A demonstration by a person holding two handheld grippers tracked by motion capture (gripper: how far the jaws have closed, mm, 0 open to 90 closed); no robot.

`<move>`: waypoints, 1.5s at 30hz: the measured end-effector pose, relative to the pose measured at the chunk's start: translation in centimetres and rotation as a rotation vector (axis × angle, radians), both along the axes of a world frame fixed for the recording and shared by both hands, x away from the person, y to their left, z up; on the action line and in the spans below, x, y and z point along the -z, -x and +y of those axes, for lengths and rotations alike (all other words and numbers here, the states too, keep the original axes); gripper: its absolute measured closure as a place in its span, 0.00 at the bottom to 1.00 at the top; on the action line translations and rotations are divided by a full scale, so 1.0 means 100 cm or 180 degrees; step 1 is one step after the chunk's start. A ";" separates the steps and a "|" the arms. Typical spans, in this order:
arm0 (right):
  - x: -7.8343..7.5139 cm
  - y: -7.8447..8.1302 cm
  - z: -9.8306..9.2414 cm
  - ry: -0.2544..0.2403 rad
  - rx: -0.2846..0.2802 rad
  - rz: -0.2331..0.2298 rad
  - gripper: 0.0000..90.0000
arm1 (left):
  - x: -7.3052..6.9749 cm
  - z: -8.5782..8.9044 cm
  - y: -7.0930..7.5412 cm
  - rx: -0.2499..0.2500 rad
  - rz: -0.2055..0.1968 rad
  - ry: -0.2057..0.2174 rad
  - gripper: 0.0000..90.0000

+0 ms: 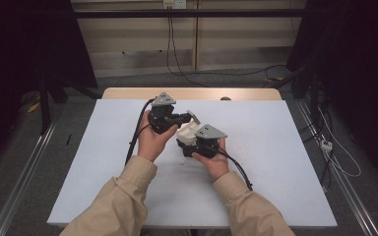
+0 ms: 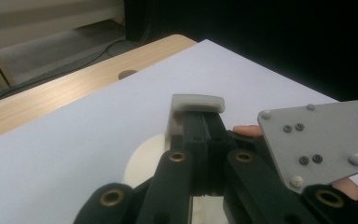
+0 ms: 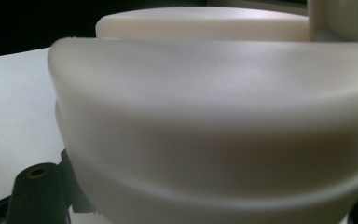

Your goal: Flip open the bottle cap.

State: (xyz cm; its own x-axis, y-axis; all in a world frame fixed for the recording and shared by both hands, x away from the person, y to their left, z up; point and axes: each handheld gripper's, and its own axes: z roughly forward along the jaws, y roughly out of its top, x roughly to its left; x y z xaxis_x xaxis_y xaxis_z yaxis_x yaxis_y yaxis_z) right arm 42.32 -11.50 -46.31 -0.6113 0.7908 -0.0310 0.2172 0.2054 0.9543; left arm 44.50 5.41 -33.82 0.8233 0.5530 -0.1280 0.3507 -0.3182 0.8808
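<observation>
- Grippers meet over the middle of the white table [image 1: 103, 162], one in each hand.
- Left gripper [image 2: 204, 122]: jaws pinched together on the grey flap [image 2: 198, 103] of a cream plastic container [image 1: 189, 132].
- Right gripper [image 1: 193, 145]: pressed against the container body, grip state unclear.
</observation>
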 end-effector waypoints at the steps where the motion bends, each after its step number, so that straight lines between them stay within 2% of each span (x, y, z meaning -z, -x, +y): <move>1: 0.000 0.000 0.000 -0.0001 0.0001 -0.0002 0.21 | 0.000 0.000 0.000 0.0002 -0.0006 -0.0004 1.00; 33: 0.000 0.000 0.000 0.0005 0.0007 -0.0001 0.21 | -0.006 -0.012 -0.005 0.0018 -0.0026 -0.0025 1.00; 40: 0.000 0.000 0.000 0.0001 0.0004 -0.0001 0.21 | -0.007 -0.014 -0.007 0.0024 -0.0047 -0.0069 1.00; 45: 0.000 0.000 0.000 0.0002 0.0004 -0.0001 0.21 | -0.007 -0.015 -0.007 0.0021 -0.0032 -0.0046 1.00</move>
State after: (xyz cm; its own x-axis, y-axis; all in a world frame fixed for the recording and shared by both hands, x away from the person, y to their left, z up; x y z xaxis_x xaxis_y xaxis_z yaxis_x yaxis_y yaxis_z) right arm 42.34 -11.52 -46.31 -0.6103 0.7915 -0.0316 0.2173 0.2056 0.9542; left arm 45.22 3.89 -33.15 0.8281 0.5493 -0.1116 0.3396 -0.3332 0.8795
